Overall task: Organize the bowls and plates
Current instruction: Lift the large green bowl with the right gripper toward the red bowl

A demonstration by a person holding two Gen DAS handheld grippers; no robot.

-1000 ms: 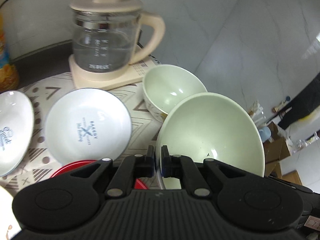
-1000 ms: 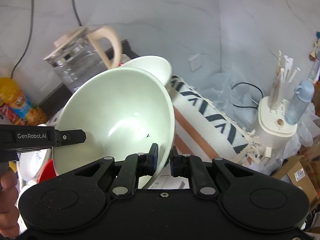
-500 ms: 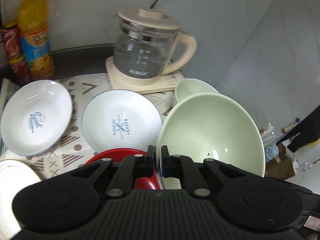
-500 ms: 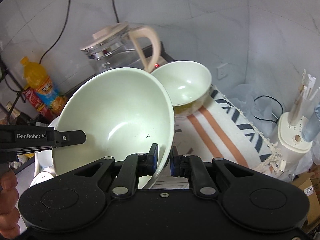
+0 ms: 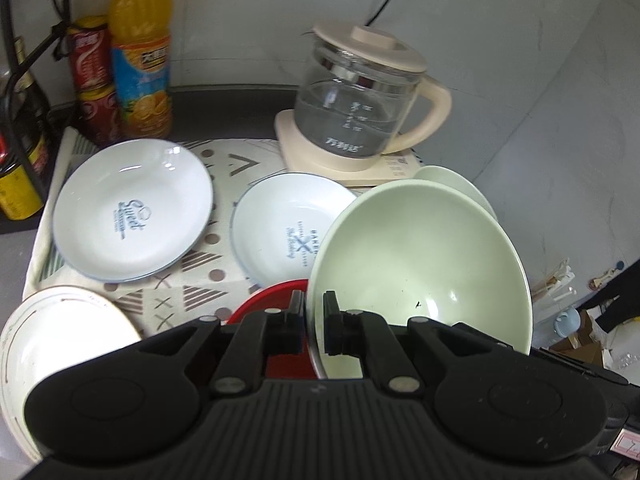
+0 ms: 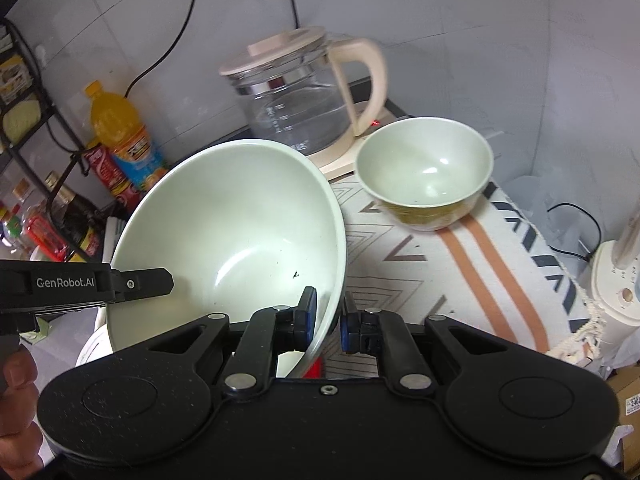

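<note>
Both your left claw [image 5: 314,322] and right claw [image 6: 328,316] pinch opposite rims of the large green bowl [image 5: 420,264], tilted, holding only a dark speck. Beyond, the small green bowl [image 6: 426,172] sits empty on the surface [image 6: 452,272].

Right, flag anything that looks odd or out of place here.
The large green bowl has a small dark speck on its inner wall; a chip or dirt, cannot tell. The bowl is tilted, its rim pinched by both the left gripper and the right gripper. Nothing is spilled.
</note>
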